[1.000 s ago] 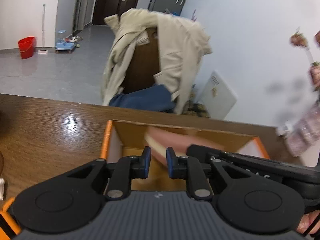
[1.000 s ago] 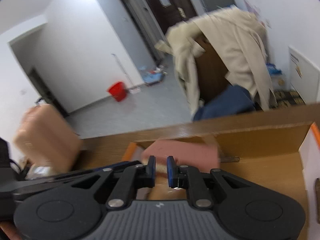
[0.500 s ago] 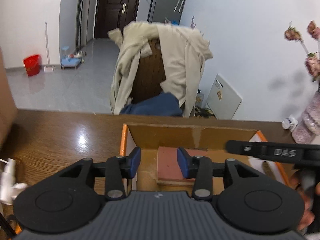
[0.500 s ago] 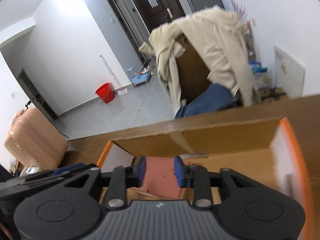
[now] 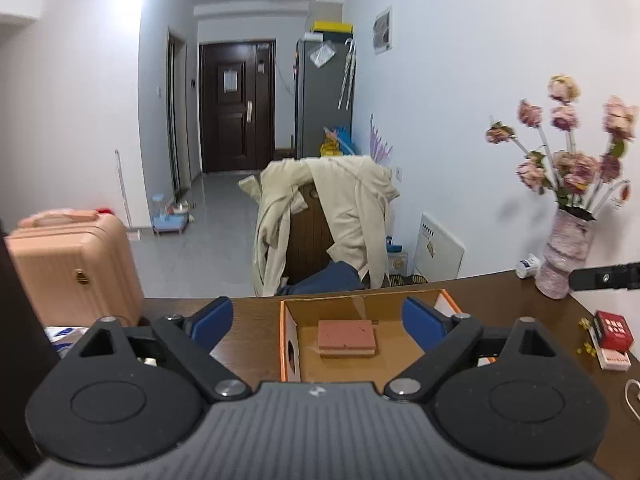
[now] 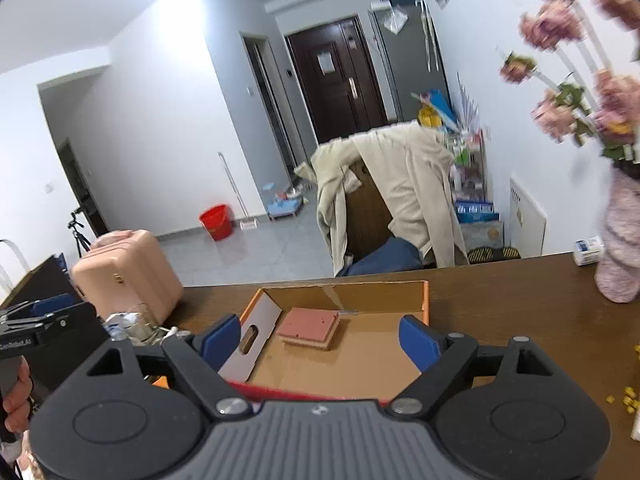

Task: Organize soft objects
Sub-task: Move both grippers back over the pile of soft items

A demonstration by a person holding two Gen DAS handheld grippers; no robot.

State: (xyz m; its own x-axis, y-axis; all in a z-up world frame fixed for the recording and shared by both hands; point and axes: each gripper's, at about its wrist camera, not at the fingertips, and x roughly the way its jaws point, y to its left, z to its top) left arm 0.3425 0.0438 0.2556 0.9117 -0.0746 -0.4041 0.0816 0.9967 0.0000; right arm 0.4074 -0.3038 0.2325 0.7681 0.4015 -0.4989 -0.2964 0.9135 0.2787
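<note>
A pink soft pad [image 5: 347, 338] lies flat at the back of an open cardboard box [image 5: 291, 332] with orange edges on the brown table; it also shows in the right wrist view [image 6: 309, 327], inside the same box [image 6: 368, 364]. My left gripper [image 5: 317, 322] is wide open and empty, raised above and in front of the box. My right gripper [image 6: 320, 340] is wide open and empty, also above the box. The other gripper's body shows at the left edge of the right wrist view [image 6: 36, 326].
A pink vase of flowers [image 5: 564, 256] stands at the table's right back. A red and white small box [image 5: 612, 338] lies at the right. A pink suitcase [image 5: 72, 264] stands left of the table. A chair draped with a beige coat [image 5: 332, 216] is behind it.
Both grippers opened and let go of the pink pad, which now lies in the box. Both pulled up and back from the box.
</note>
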